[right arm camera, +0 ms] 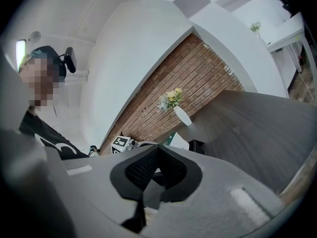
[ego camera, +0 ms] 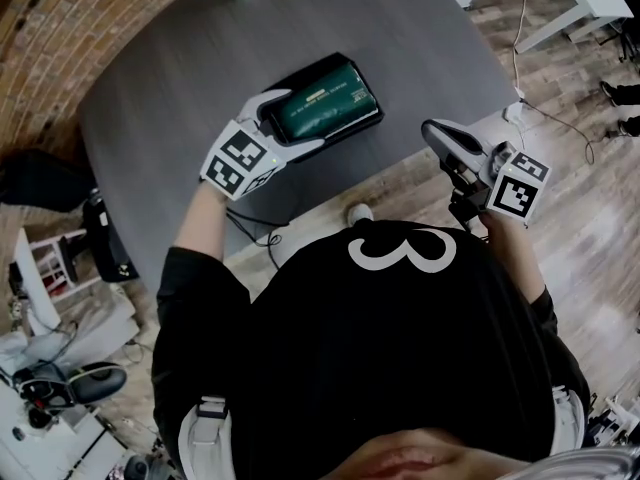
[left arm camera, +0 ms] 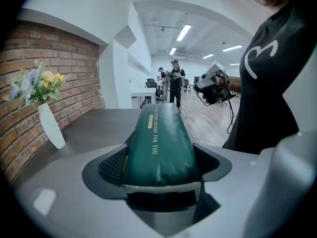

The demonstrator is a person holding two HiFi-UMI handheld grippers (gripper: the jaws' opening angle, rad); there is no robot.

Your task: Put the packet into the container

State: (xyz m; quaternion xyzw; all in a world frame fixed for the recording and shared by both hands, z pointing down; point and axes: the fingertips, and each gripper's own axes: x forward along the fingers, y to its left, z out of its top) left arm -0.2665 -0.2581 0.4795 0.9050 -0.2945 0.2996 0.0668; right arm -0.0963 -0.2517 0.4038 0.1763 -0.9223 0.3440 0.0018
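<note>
A dark green packet (ego camera: 325, 103) with gold print lies lengthwise over a black container (ego camera: 369, 124) on the grey table (ego camera: 170, 88). My left gripper (ego camera: 290, 125) is shut on the packet's near end. In the left gripper view the packet (left arm camera: 158, 143) runs straight out from between the gripper's (left arm camera: 161, 168) pads. My right gripper (ego camera: 437, 131) hangs off the table's near edge over the wooden floor, to the right of the container, shut with nothing in it. Its closed tips (right arm camera: 157, 170) meet in the right gripper view.
A white vase of flowers (left arm camera: 49, 125) stands at the table's far side by the brick wall and also shows as the vase (right arm camera: 182, 115) in the right gripper view. Cables (ego camera: 530, 98) trail on the floor at right. People stand far down the room (left arm camera: 174, 81).
</note>
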